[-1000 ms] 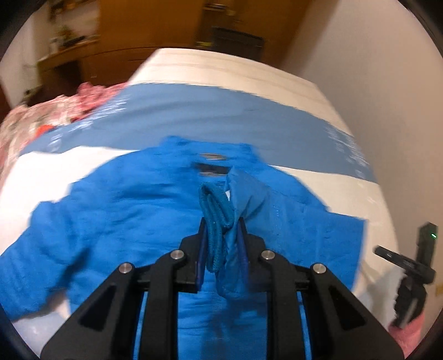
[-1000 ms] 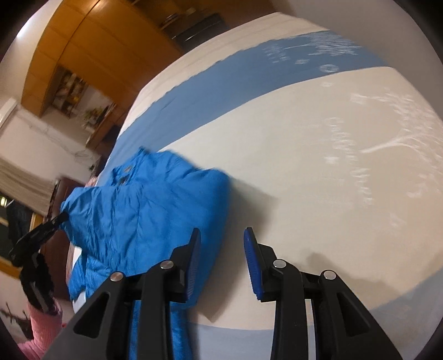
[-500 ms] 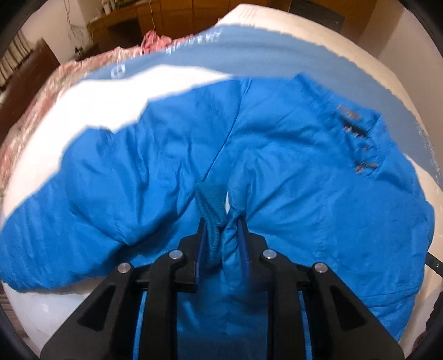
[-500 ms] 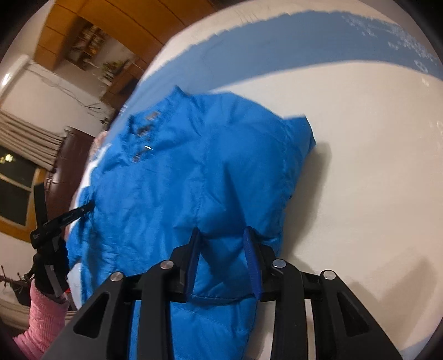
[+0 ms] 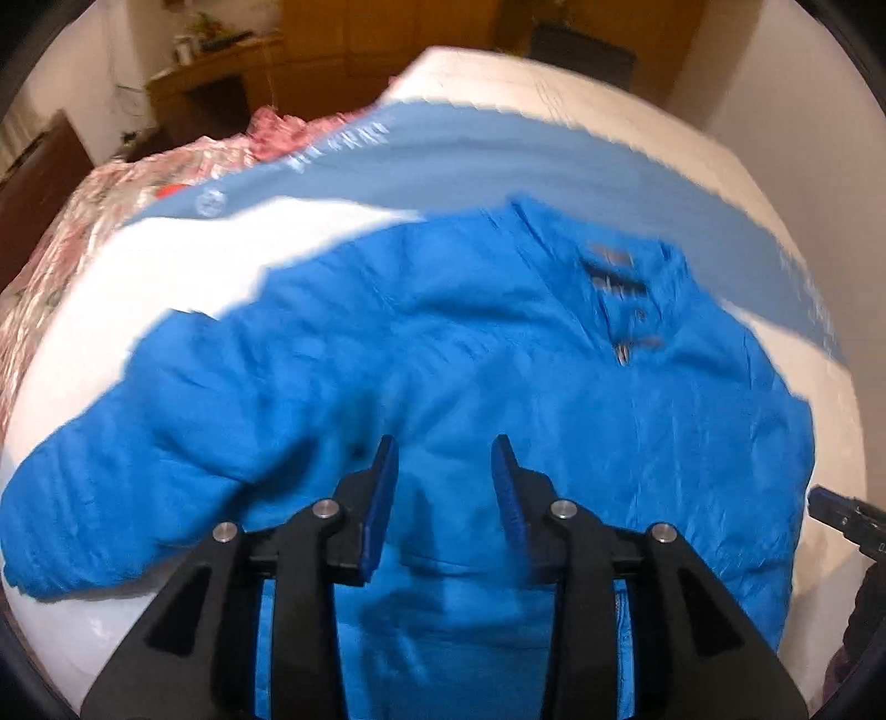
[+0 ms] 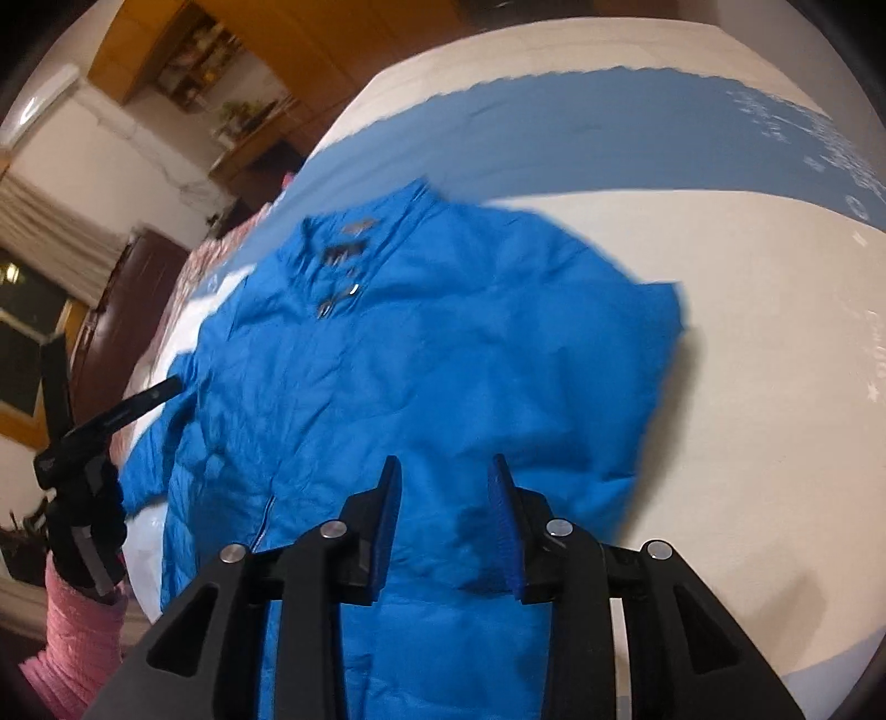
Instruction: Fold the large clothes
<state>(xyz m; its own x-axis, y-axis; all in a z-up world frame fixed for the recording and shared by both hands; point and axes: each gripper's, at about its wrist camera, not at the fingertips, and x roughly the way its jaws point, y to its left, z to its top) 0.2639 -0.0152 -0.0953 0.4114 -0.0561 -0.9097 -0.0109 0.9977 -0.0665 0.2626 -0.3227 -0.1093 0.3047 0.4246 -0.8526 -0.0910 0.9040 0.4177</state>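
A bright blue padded jacket [image 5: 498, 376] lies spread front up on the bed, collar and zip at the far end. It also shows in the right wrist view [image 6: 443, 360]. My left gripper [image 5: 444, 482] is open and empty, just above the jacket's middle. One sleeve [image 5: 138, 471] stretches out to the left. My right gripper [image 6: 443, 498] is open and empty above the jacket's lower right part. The other gripper [image 6: 83, 443] shows at the left edge of the right wrist view, held by a hand in a pink sleeve.
The bed sheet [image 5: 183, 260] is white with a wide blue band [image 5: 498, 160] across the far side. A pink floral cover [image 5: 111, 183] lies at the bed's far left. Wooden cabinets [image 5: 387, 44] and a wall stand beyond.
My left gripper has let go of the bunched jacket cloth and opened. The jacket now lies flat. My right gripper has moved in over the jacket, still open.
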